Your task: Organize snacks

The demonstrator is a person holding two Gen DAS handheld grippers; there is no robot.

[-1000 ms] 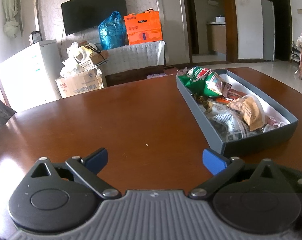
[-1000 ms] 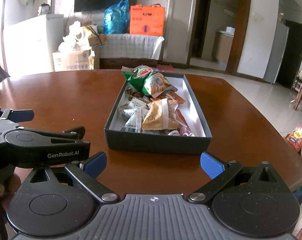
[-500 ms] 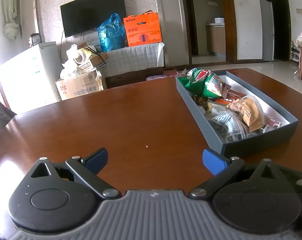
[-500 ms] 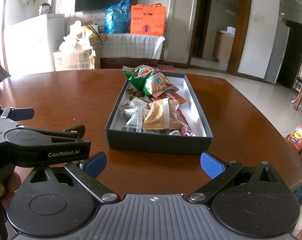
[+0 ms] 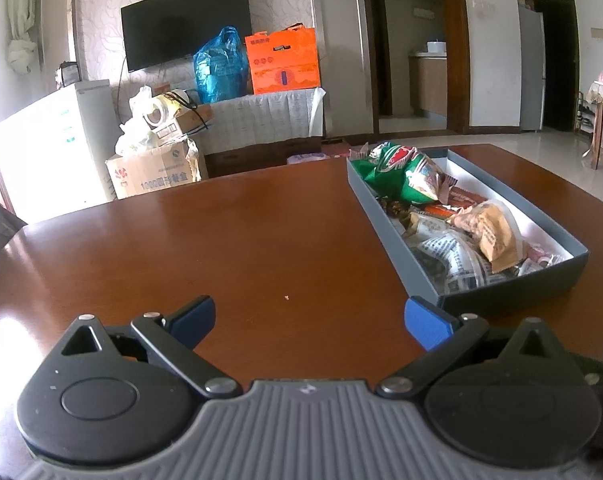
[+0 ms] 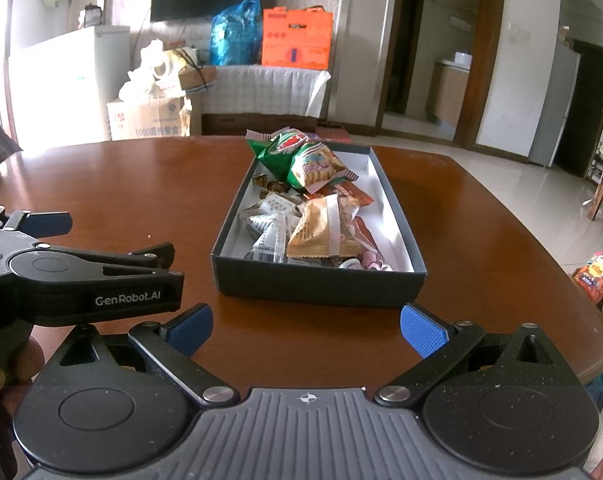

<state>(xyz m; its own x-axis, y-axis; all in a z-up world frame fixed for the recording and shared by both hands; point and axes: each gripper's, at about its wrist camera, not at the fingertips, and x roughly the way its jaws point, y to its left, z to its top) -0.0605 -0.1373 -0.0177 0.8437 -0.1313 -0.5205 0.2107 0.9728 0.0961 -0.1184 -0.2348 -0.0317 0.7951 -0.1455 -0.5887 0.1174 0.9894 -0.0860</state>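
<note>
Snack box (image 6: 319, 282): mid-table, long axis pointing away from right gripper (image 6: 306, 330), snacks heaped inside.
Right gripper: fingers released, directly facing box's near end, nearer.
Left gripper (image 5: 309, 322): fingers released, box off right.

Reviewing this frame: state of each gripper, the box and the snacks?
left gripper: open, empty, above the table.
right gripper: open, empty, short of the box.
dark box: lidless, resting on the wooden table.
green snack bag: sealed, at the box's far end.
tan snack packet: sealed, lying atop other packets.
</note>
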